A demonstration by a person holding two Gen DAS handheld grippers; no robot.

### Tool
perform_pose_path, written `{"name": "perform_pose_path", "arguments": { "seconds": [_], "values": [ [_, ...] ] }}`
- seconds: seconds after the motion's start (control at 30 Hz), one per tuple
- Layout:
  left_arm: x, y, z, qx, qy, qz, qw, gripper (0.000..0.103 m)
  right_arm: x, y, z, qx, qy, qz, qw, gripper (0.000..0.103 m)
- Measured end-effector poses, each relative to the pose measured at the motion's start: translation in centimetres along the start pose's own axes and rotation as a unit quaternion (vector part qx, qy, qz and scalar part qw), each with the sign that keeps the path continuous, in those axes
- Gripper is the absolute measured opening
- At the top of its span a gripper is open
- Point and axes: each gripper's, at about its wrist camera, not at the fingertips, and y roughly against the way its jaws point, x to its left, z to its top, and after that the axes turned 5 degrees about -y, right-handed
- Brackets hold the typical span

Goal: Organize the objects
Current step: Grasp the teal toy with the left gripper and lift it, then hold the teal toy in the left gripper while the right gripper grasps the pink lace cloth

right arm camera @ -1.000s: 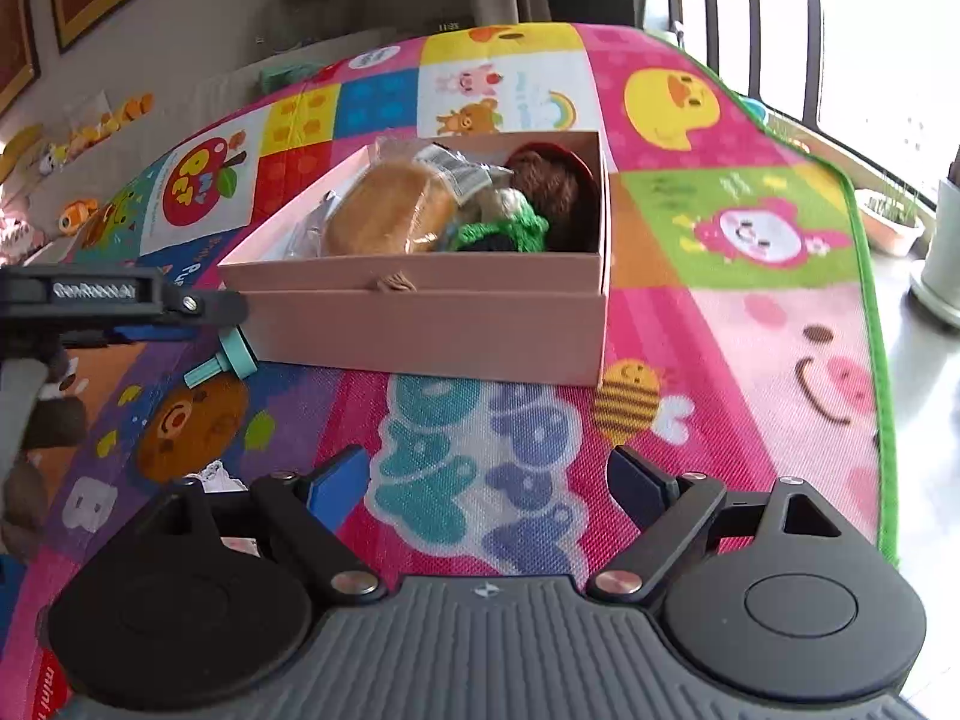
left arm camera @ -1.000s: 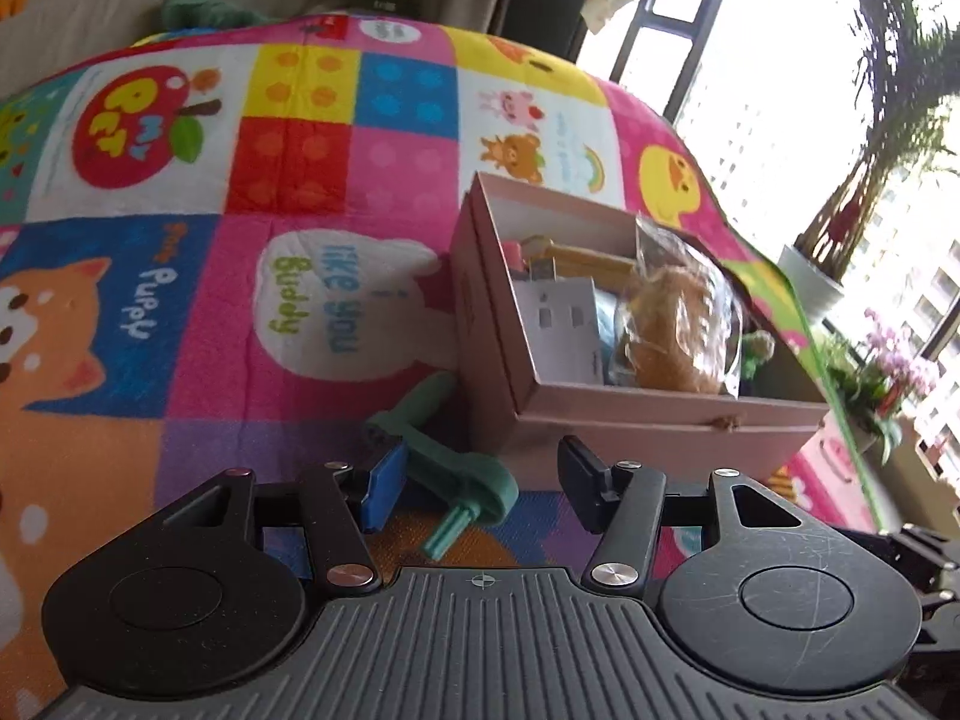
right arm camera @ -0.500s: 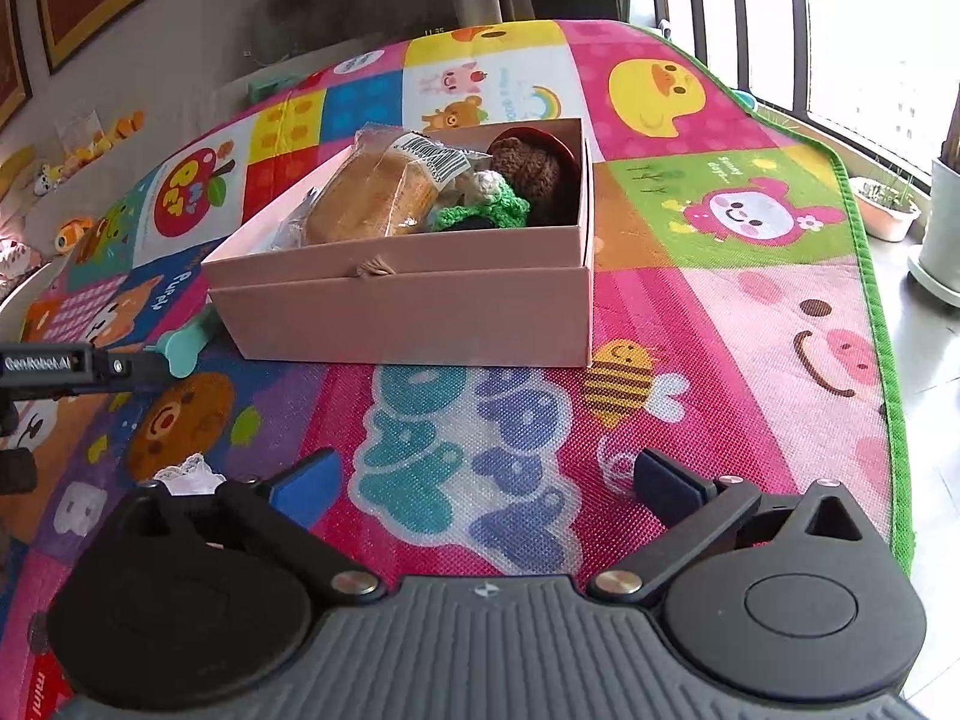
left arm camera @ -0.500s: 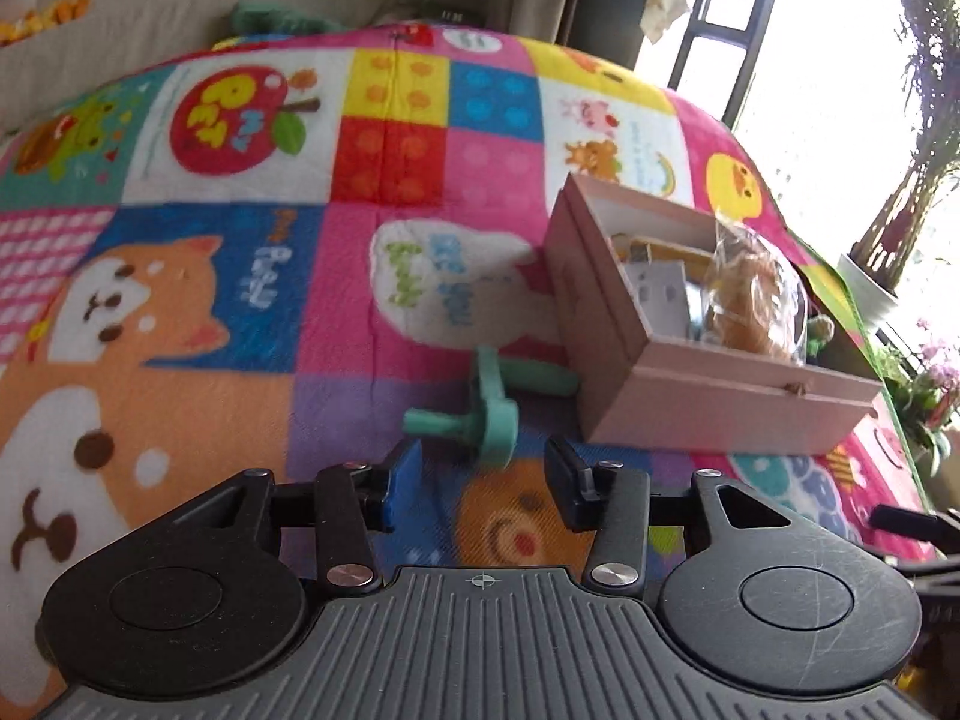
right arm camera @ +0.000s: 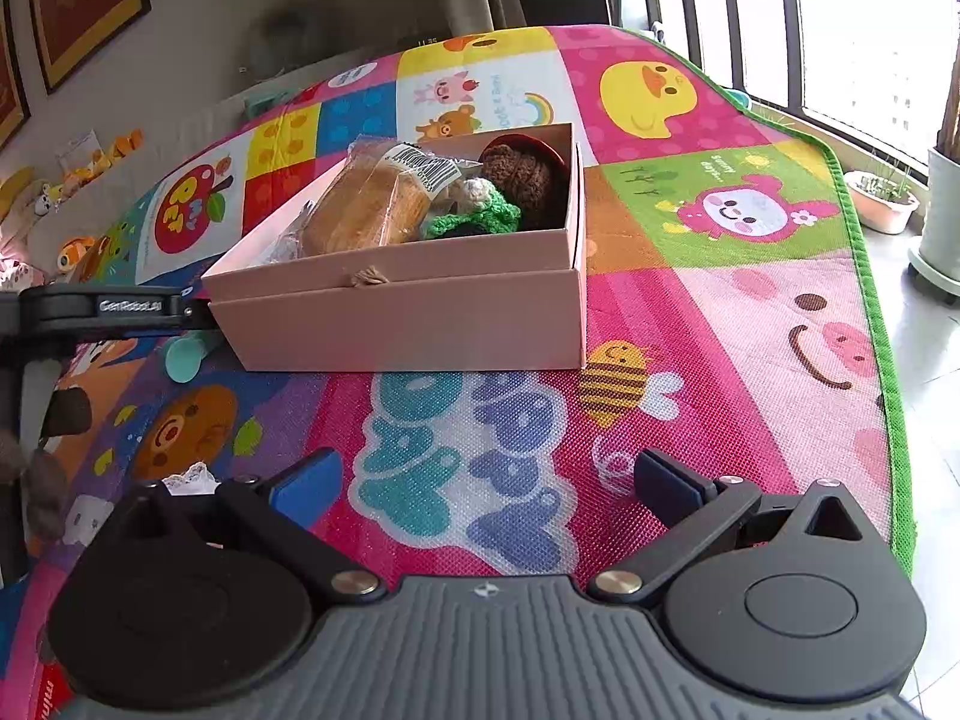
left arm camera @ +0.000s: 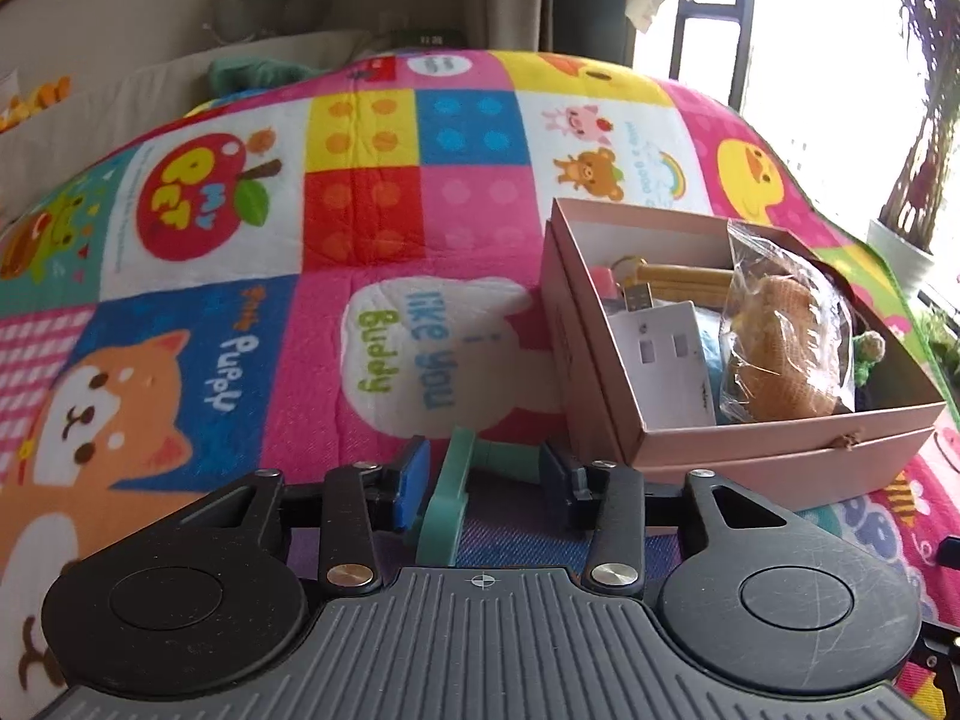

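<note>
Fingers of the left gripper (left arm camera: 483,477) sit nearest the lens, parted about halfway, with a teal plastic toy (left arm camera: 462,489) lying between them on the play mat (left arm camera: 384,228). Neither blue pad looks pressed against the toy; a small gap shows on each side, so nothing appears to be held yet. The toy has a flat disc-like flange close to the camera and a rounded handle running away toward the right finger. It lies just beside the near corner of the pink box (left arm camera: 780,450), close enough that the handle tip seems almost to touch the cardboard.

Judging by its look, the toy is light, stiff moulded plastic with a smooth, somewhat slippery surface, and not fragile. The rounded handle seems the safer place to pinch, since the thin flange could twist out of the pads.

Farther on, the open pink box already holds a bagged loaf of bread (left arm camera: 780,348), a white carton (left arm camera: 666,360) and green and brown crochet pieces (right arm camera: 498,219).

From the right wrist view, the right gripper (right arm camera: 480,483) hovers over the mat in front of the box, jaws spread wide and holding nothing. The left gripper's black arm shows at the far left edge beside the box, with a teal end of the toy peeking out under it
</note>
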Motion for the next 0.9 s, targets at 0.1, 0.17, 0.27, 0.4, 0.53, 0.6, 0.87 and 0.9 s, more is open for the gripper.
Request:
{"name": "perform_pose_path", "arguments": {
  "seconds": [0.1,0.17,0.27,0.4,0.53,0.6,0.87,0.9],
  "values": [
    [-0.1,-0.5,0.1,0.006,-0.010,0.008,0.9999,0.031,0.1,0.0,0.0,0.000,0.000,0.000,1.000,0.103],
    [0.0,-0.6,0.0,0.010,-0.010,0.008,0.9999,0.027,0.1,0.0,0.0,0.000,0.000,-0.001,1.000,0.103],
    [0.7,-0.8,-0.2,0.022,-0.004,0.004,0.9998,0.021,0.1,-0.1,0.0,0.001,0.001,-0.002,1.000,0.103],
    [1.3,-1.0,-1.0,0.041,0.003,-0.003,0.9992,0.017,0.2,-0.1,0.0,0.001,0.002,-0.003,1.000,0.103],
    [1.6,0.4,-2.0,0.044,0.014,-0.027,0.9986,0.016,0.2,-0.1,0.1,0.001,0.002,-0.003,1.000,0.103],
    [1.7,1.8,-3.0,0.049,0.016,-0.038,0.9979,0.016,0.2,-0.1,0.1,0.001,0.002,-0.003,1.000,0.103],
    [0.3,9.3,-9.0,0.057,0.011,-0.113,0.9919,0.015,0.4,-0.5,0.1,0.009,0.013,-0.010,1.000,0.103],
    [0.1,9.8,-9.5,0.056,0.012,-0.113,0.9920,0.015,0.5,-0.6,0.2,0.012,0.018,-0.012,1.000,0.103]
  ]
}}
